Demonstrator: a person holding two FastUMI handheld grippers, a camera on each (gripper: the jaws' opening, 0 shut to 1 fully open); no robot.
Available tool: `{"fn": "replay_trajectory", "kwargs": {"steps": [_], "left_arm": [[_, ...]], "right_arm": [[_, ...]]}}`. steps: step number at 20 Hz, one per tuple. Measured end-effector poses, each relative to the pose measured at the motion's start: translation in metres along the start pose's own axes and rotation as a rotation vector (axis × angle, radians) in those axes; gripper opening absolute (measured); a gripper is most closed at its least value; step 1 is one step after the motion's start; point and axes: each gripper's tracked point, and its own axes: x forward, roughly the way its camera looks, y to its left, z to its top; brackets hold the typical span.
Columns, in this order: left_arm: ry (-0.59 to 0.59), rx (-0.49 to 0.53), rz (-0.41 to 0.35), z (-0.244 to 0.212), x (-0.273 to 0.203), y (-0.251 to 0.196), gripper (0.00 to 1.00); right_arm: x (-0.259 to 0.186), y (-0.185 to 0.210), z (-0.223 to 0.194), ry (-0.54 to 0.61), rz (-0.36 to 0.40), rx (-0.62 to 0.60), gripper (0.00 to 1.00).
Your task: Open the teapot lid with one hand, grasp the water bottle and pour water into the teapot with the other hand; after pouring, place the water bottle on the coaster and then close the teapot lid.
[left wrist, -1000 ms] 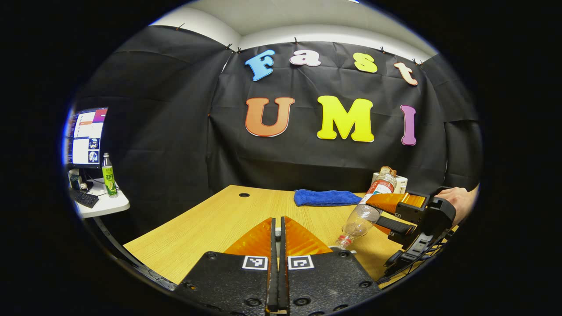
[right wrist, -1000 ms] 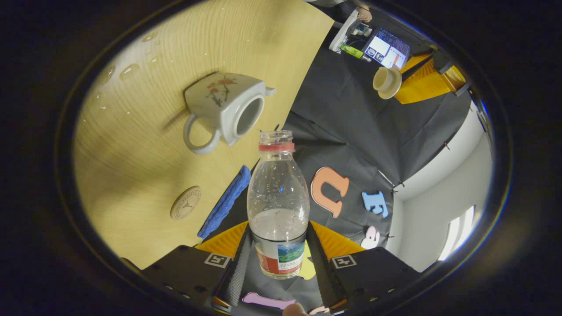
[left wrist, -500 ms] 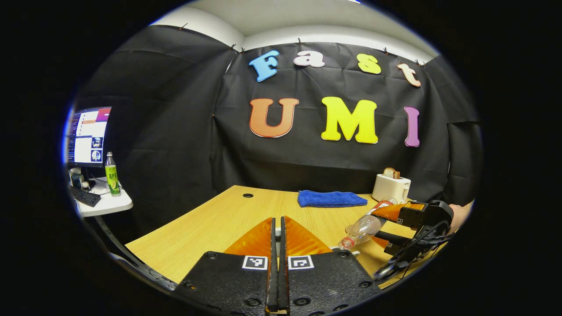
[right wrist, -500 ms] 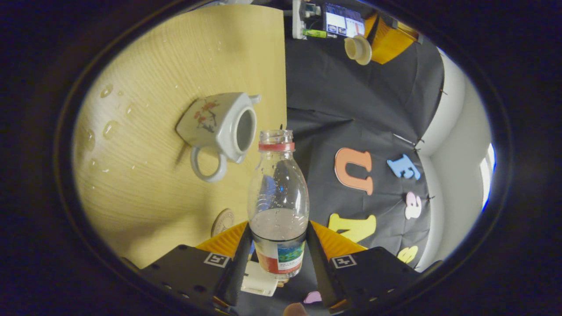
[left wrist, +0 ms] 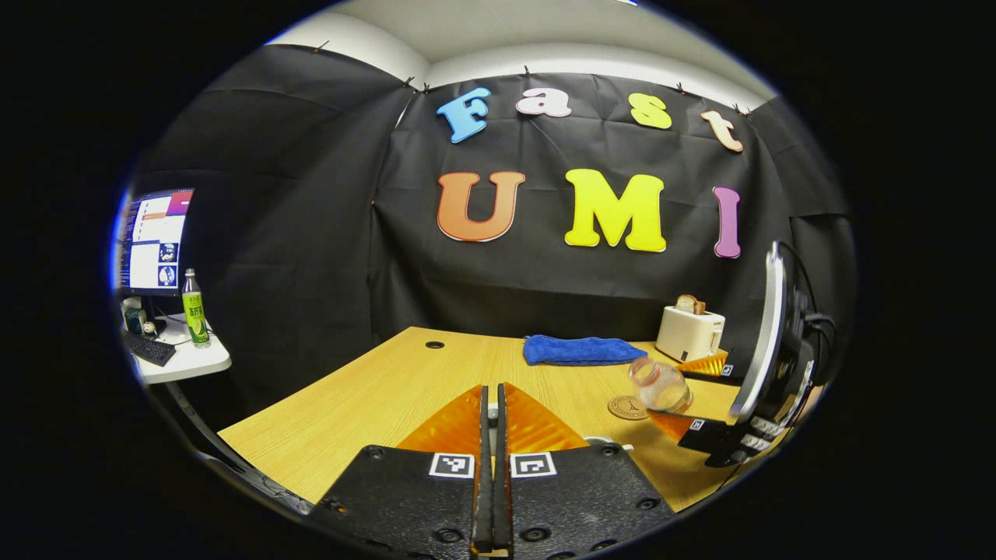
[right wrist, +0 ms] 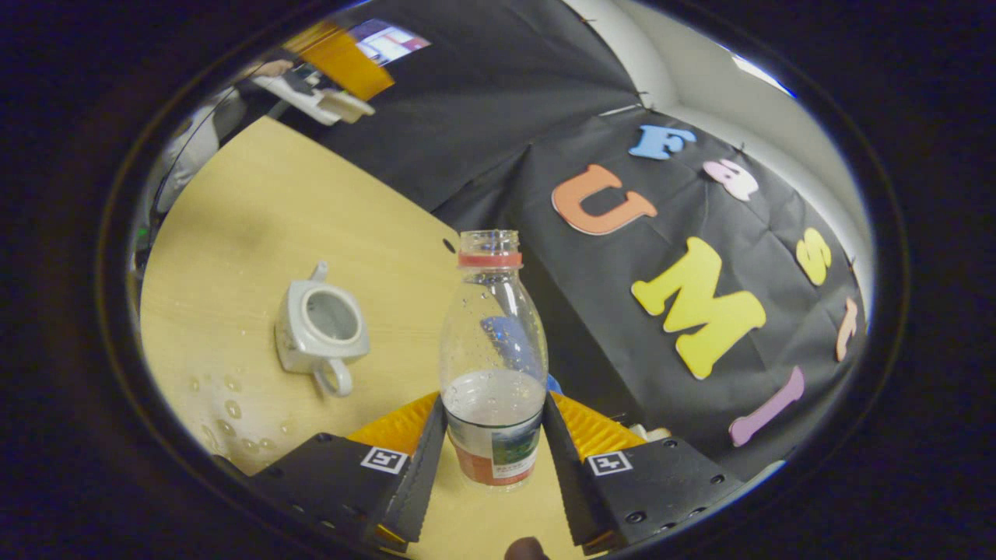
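We're looking across the light wooden table [right wrist: 233,202], and sitting on it is the small white ceramic teapot [right wrist: 320,327] with its round mouth wide open and no lid on it, so the lid-off step reads as done. Scattered water drops [right wrist: 231,406] glisten on the wood just beside the teapot's looped handle, which suggests pouring has happened, with a little spill. Above and beside the teapot, the right gripper [right wrist: 492,455] has both fingers pressed against the labelled waist of the clear plastic water bottle with the red neck ring [right wrist: 492,350]; it carries no cap, it is part-filled, and its mouth points away from the teapot, so I judge the pour over. From the left gripper view, that bottle [left wrist: 660,385] hangs in the air just beside the small round brown coaster [left wrist: 627,407], which lies on the table beyond the teapot's side; it is not set down yet. The left gripper [left wrist: 489,435] is closed tight, fingers together, and from its own view I cannot tell what it pinches; in the right gripper view a pale lid-like piece [right wrist: 344,106] shows at its tip, well apart from the teapot. Remaining, by my reckoning: bottle onto coaster, then lid back on the pot.
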Motion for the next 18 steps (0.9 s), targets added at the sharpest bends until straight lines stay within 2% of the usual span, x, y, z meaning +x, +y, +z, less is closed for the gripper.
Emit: {"fn": "replay_trajectory", "kwargs": {"steps": [4,9,12,18], "left_arm": [[0.007,0.009,-0.018,-0.002,0.001,-0.009,0.03],[0.008,0.007,-0.022,-0.002,0.002,-0.01,0.03],[0.006,0.01,-0.019,-0.001,0.0,-0.008,0.03],[0.013,0.009,-0.007,-0.003,0.002,-0.003,0.03]], "right_arm": [[0.004,-0.031,0.009,-0.046,0.008,0.404,0.69],[0.027,-0.078,0.005,-0.096,-0.034,0.697,0.7],[0.051,-0.082,-0.004,-0.09,-0.031,0.788,0.7],[0.091,-0.069,-0.037,-0.015,-0.038,0.805,0.69]]}}
